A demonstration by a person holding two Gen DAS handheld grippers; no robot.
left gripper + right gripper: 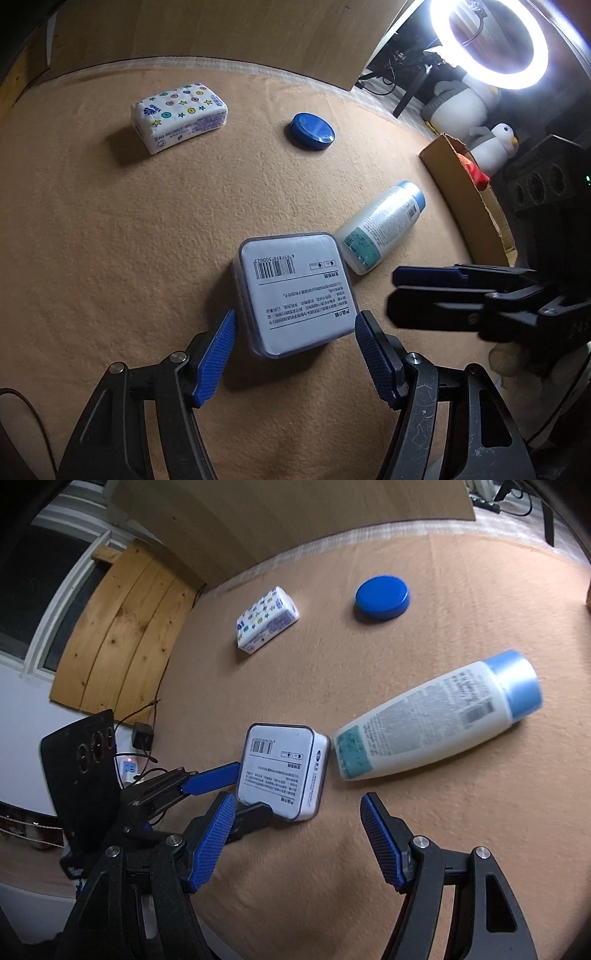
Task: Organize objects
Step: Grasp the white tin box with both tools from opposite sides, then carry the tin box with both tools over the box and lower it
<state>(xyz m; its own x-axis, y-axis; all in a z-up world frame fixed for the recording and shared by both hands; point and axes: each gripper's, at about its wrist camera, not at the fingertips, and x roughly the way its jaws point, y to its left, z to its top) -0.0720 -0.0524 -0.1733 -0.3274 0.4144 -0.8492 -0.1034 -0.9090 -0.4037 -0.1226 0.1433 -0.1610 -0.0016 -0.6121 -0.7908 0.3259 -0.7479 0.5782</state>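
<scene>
A square tin (293,291) with a barcode label lies on the tan cloth, between the open jaws of my left gripper (295,321); whether the pads touch its sides I cannot tell. It also shows in the right wrist view (282,770) with the left gripper's fingers (214,775) either side of it. A white bottle (382,225) with a blue cap lies on its side just right of the tin (439,720). My right gripper (297,808) is open and empty, hovering near the tin and bottle. It appears in the left wrist view (395,291) at right.
A patterned tissue pack (179,116) (266,620) and a blue round lid (312,131) (382,597) lie farther back. A cardboard box (472,195) stands at the right edge, with plush toys (491,142) and a ring light (487,40) behind.
</scene>
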